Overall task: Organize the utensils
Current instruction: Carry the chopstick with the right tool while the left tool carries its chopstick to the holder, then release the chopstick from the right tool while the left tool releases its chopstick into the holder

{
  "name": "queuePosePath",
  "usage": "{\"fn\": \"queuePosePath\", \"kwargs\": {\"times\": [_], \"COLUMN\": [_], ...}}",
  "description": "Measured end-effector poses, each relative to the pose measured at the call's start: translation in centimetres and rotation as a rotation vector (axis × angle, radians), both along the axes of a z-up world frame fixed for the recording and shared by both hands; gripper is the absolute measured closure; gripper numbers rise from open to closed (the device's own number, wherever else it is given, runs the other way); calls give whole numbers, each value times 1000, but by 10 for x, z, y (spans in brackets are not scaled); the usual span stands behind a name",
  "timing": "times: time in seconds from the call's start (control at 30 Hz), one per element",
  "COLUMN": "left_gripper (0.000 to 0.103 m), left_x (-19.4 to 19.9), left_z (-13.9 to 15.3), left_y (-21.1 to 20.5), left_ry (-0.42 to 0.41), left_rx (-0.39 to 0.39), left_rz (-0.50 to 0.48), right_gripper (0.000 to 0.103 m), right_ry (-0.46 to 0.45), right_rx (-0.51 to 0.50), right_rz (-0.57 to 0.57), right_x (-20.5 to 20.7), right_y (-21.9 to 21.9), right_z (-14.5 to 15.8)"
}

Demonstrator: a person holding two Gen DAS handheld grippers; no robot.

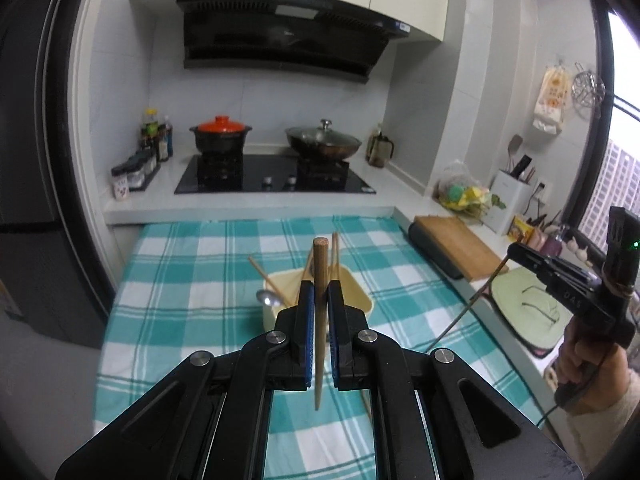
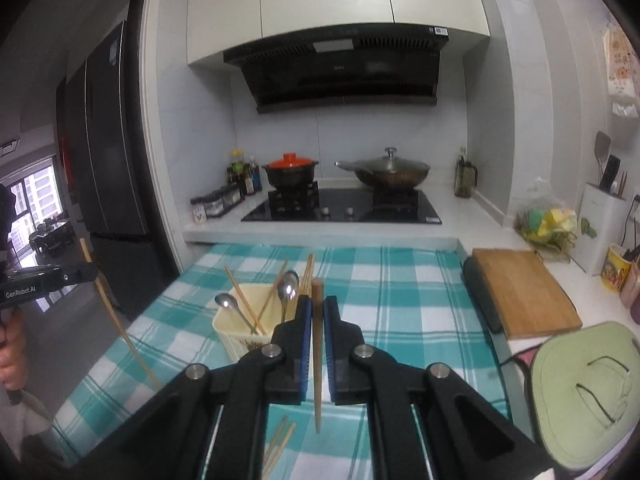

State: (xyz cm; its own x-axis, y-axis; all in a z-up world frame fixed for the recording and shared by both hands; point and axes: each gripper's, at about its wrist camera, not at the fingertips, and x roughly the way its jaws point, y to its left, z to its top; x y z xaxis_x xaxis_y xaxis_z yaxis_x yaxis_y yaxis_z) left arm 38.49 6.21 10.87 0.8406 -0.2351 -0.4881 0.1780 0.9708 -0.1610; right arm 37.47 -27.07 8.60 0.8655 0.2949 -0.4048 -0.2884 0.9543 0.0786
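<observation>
Chopsticks are held upright by both grippers above a checked tablecloth (image 1: 180,264), one stick in each.

Left wrist view: the left gripper (image 1: 319,292) is clamped on a wooden chopstick (image 1: 320,320), whose long axis runs nearly vertical, blunt end up and thin end down. Directly ahead of and below the fingers, a pale yellow holder (image 1: 356,292) is seen on the cloth, already containing a spoon (image 1: 269,300) and more sticks. The right gripper (image 1: 532,258) is seen far to the right, well apart from the holder.

Right wrist view: the right gripper (image 2: 318,312) is closed on its own chopstick (image 2: 317,360), also close to vertical. The holder (image 2: 232,332) lies ahead and to the left of it. Loose chopsticks (image 2: 280,444) are seen on the cloth below.

By judgement, the left gripper is nearer the holder, so a short forward, downward move would be needed.
</observation>
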Motion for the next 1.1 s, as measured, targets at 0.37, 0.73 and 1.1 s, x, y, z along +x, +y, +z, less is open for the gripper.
{"fn": "queuePosePath", "kwargs": {"times": [0.37,0.73,1.1], "left_gripper": [98,98,51], "left_x": [85,175,163], "left_z": [21,-85,-91], "left_y": [-19,-31,-15], "left_ry": [-114,159,206], "left_rx": [7,-15,-29], "left_rz": [89,102,156], "right_gripper": [97,97,95], "right_ry": [-108,198,350], "right_rx": [35,-64,-28], "right_rz": [53,131,110], "right_x": [87,186,217], "right_y": [55,102,103], "right_z": [52,-41,-81]}}
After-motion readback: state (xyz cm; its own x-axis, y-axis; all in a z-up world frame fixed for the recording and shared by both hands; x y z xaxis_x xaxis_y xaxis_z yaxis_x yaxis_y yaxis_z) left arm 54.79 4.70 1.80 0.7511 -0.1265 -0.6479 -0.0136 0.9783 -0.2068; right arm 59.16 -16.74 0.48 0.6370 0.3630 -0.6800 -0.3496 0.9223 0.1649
